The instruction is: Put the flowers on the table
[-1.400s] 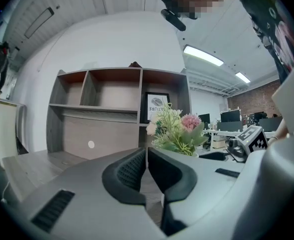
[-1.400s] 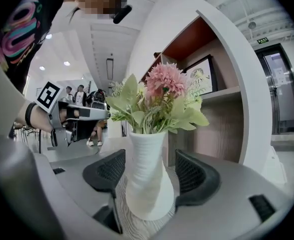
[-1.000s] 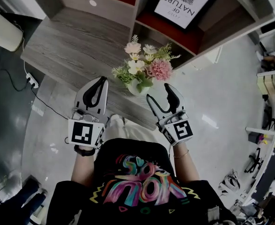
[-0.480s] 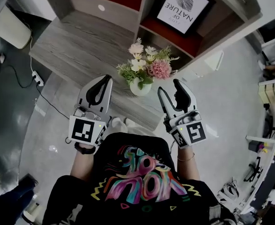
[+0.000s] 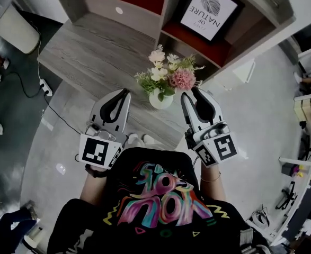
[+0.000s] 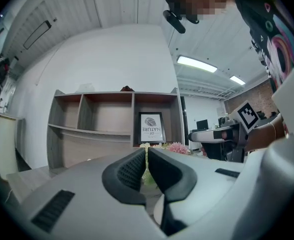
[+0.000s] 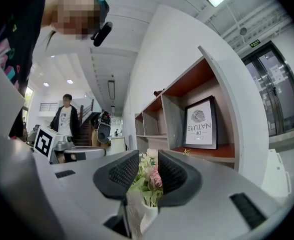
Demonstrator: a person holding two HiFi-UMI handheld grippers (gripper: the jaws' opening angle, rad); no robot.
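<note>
Right gripper [image 5: 195, 96]: jaws partly apart, just been closing with nothing between them, held level just right of the white vase [image 5: 160, 100] and not touching it; judged a let-go, not a grip. Left gripper [image 5: 121, 95]: jaws together, empty, idle at the near edge. Flowers [image 5: 166, 75]: upright in the vase on the table [image 5: 91, 52], by the near edge toward its right corner. Placement looks done.

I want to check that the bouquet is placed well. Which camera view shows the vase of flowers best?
The head view: the whole vase of flowers stands in the open on the grey table. The left gripper view shows only a few blooms; the right gripper view shows a narrow slice of blooms and vase.
</note>
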